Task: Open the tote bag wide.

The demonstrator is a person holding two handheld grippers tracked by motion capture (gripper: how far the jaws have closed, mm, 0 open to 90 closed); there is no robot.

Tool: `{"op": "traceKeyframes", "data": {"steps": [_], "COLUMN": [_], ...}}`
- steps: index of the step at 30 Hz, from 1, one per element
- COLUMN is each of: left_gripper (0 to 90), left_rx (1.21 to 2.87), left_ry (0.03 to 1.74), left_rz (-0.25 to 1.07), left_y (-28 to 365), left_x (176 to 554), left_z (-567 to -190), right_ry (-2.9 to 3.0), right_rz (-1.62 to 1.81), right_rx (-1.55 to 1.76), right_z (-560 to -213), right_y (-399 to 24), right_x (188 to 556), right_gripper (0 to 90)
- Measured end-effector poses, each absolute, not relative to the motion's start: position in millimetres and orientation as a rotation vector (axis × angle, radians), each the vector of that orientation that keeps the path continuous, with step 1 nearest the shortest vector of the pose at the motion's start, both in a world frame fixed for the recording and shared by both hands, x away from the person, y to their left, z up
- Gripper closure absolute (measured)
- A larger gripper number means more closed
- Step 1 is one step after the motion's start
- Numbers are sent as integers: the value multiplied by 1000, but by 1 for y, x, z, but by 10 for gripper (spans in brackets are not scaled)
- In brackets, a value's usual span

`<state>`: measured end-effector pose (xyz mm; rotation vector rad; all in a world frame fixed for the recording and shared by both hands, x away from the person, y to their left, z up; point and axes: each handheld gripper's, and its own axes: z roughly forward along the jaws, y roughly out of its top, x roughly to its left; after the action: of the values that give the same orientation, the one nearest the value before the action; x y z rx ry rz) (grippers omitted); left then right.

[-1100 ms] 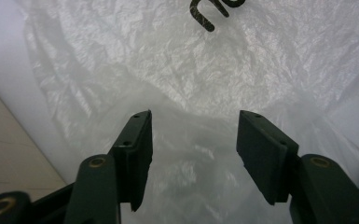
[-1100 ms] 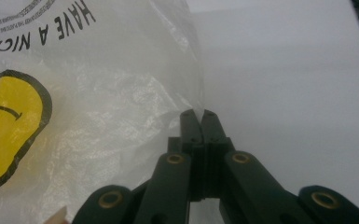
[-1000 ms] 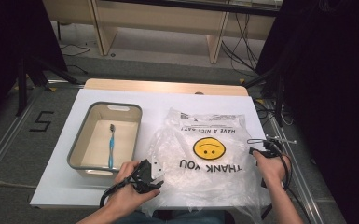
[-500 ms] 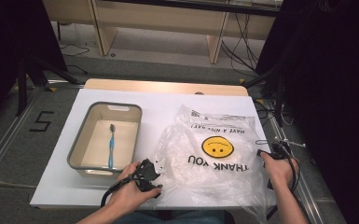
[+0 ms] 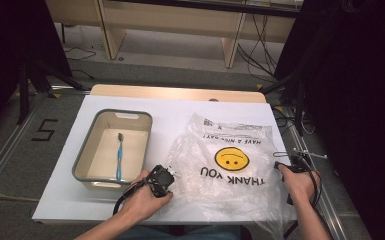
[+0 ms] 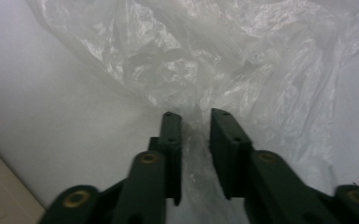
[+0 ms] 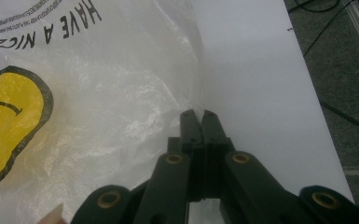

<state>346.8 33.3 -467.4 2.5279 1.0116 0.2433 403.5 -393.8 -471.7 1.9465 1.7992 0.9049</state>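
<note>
Table (image 5: pixel 190 107): bag (image 5: pixel 230 170) between both tools' jaws.

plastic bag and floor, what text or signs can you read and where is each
"THANK YOU": on the bag, black print under the yellow smiley, upside down in the high view.
"HAVE A NICE DAY": on the bag beyond the smiley; the right gripper view shows "HAVE A NICE".
Small print block at the bag's far edge: too small to read.
"5": black mark on the floor left of the table.
</note>
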Motion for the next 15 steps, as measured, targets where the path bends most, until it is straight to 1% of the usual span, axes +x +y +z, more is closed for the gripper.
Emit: {"op": "traceKeyframes", "data": {"steps": [2, 3, 6, 8, 12, 15], "left_gripper": [868, 887, 893, 893, 894, 894], "left_rx": [2543, 2552, 2556, 2553, 2498, 2458], "left_ry": [989, 976, 949, 942, 952, 970], "left_rz": [254, 275, 341, 352, 416, 434], "left_y": [31, 30, 28, 28, 28, 28], "left_x": [347, 348, 352, 354, 363, 370], "left_z": [-467, -467, -463, -460, -445, -436], "right_ry": [1803, 1803, 1805, 1807, 1803, 1806], "right_rz": [908, 910, 916, 917, 930, 937], "right_rx": [1944, 1945, 1942, 1935, 1923, 1912], "right_z": [-472, -472, -471, -471, -469, -468], "right_y": [-394, -394, -394, -394, -392, -391], "right_x": [403, 403, 403, 403, 403, 403], "right_gripper": [900, 900, 900, 900, 900, 900]}}
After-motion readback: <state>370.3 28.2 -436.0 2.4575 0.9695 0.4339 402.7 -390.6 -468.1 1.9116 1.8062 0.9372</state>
